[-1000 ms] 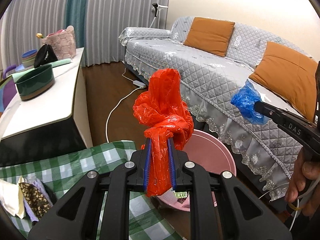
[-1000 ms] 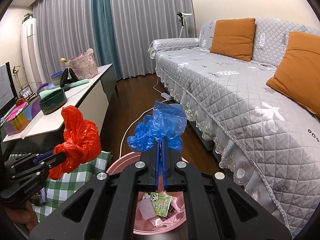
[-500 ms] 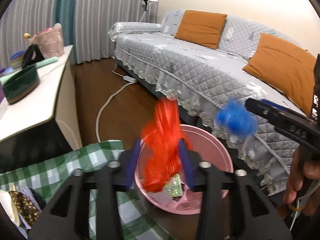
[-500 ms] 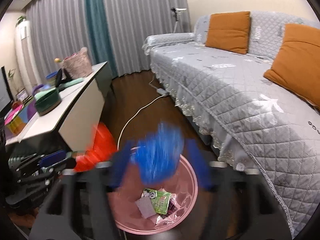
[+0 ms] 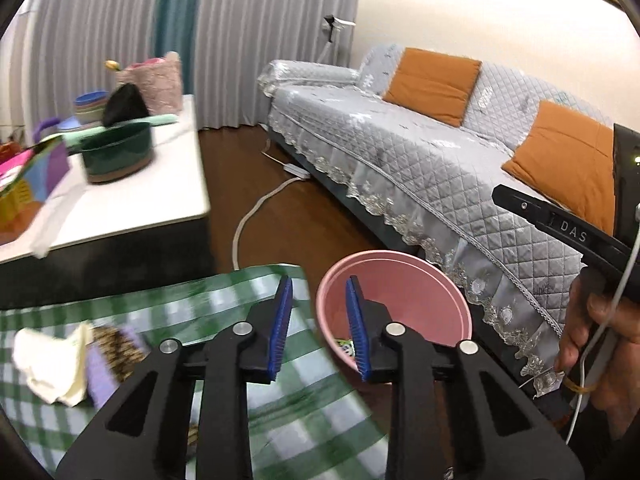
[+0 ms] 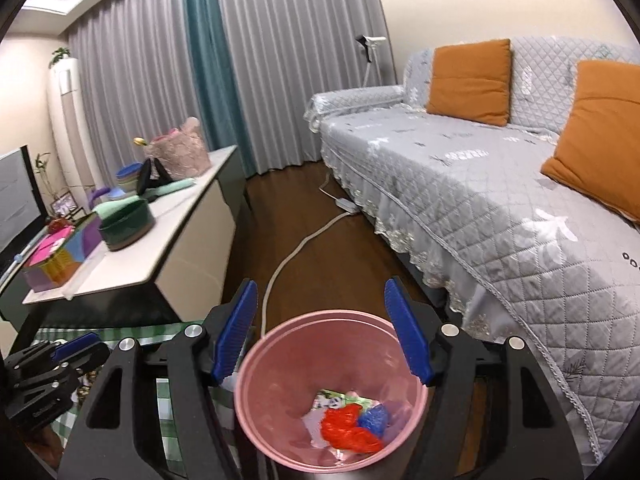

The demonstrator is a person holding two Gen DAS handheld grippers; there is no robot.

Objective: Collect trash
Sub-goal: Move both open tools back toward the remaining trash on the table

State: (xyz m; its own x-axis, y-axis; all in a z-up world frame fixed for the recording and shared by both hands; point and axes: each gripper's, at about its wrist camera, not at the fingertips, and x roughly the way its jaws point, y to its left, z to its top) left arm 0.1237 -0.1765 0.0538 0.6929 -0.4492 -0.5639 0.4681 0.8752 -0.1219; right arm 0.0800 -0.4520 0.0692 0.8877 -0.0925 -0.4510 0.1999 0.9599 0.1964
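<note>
- Now the left gripper (image 5: pixel 318 320) is empty over the edge of the green checked cloth (image 5: pixel 256 412), its jaws parted with nothing between them, having just narrowed.
- The pink bin (image 6: pixel 256 384) stands on the floor beside that cloth, in front of the grey sofa (image 6: pixel 460 200).
- Inside it, the red bag (image 6: pixel 346 430) and blue bag (image 6: pixel 374 418) lie touching on paper scraps.
- The right gripper (image 6: pixel 324 332) hangs above the bin, jaws spread wide, empty.

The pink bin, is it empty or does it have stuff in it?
It has stuff in it. The right wrist view looks down into the pink bin: a red bag, a blue bag and a wrapper lie at its bottom.
</note>
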